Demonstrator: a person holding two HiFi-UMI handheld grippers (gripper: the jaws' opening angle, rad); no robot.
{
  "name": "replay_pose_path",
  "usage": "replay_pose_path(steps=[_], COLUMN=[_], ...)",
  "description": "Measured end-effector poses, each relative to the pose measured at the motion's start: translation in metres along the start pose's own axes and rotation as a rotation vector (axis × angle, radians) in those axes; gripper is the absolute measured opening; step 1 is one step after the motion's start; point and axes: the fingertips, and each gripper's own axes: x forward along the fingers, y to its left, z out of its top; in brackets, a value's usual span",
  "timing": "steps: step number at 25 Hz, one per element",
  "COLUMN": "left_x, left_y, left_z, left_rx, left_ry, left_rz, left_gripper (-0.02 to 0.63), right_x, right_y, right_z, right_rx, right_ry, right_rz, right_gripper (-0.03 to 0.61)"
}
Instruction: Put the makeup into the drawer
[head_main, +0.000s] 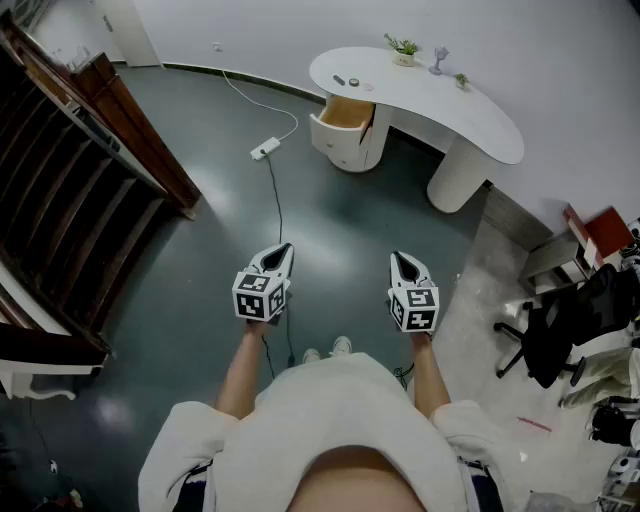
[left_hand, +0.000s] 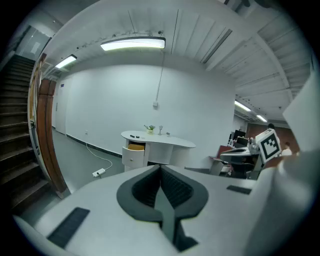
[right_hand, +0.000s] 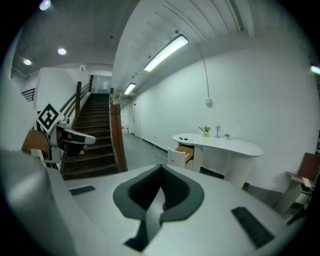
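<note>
Two small dark makeup items (head_main: 346, 81) lie on the left end of a white curved desk (head_main: 470, 120) far across the floor. Below them the desk's top drawer (head_main: 345, 114) stands pulled out, its wooden inside showing. I stand well back from the desk. My left gripper (head_main: 283, 250) and right gripper (head_main: 400, 258) are held side by side at waist height, pointing toward the desk, both shut and empty. The left gripper view shows the drawer (left_hand: 134, 148) small above the closed left gripper (left_hand: 161, 167). In the right gripper view the drawer (right_hand: 184, 152) appears beyond the closed right gripper (right_hand: 161, 168).
A dark wooden staircase (head_main: 70, 190) fills the left side. A white power strip (head_main: 264, 149) and its cable lie on the floor between me and the desk. Small potted plants (head_main: 403, 48) stand on the desk. A black office chair (head_main: 552, 335) and clutter sit at the right.
</note>
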Motion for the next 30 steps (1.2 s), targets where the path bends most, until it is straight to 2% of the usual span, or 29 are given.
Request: replay_pose_path(steps=[7,13,14,15,16,17,20,30], left_x=[0.005,0.007,0.008,0.008,0.009,0.009,0.01,0.019], left_y=[0.003,-0.001,-0.002,-0.004,-0.005,-0.007,-0.013,-0.028], left_z=[0.001,-0.001,-0.001,-0.001,-0.002,-0.003,-0.004,-0.012], left_rx=[-0.009,-0.004,-0.004,-0.003,-0.002,0.0,-0.003,-0.03], left_ry=[-0.004,0.001,0.0,0.0,0.001,0.004,0.006,0.016], left_rz=[0.001,0.002,0.002,0.003,0.003,0.004,0.009,0.031], left_gripper=[0.011,0.011,0.011,0.011,0.011,0.011,0.011,0.011], right_x=[0.005,0.006,0.008,0.009,0.01,0.01,0.009,0.006], right_y=[-0.001,0.003,0.006,0.009,0.009,0.009,0.006,-0.008], right_z=[0.0,0.003,0.003,0.003,0.004,0.004,0.003,-0.008], right_rx=[0.001,0.015,0.018,0.023,0.026,0.025,0.022,-0.009], right_ry=[0.002,-0.039,-0.044,-0.053,-0.065,-0.076,-0.081,-0.073], right_rz=[0.002,0.047,0.075,0.099,0.109,0.11,0.114,0.117], right_gripper=[-0.003,0.005,0.169,0.293,0.308,0.35,0.374,0.368])
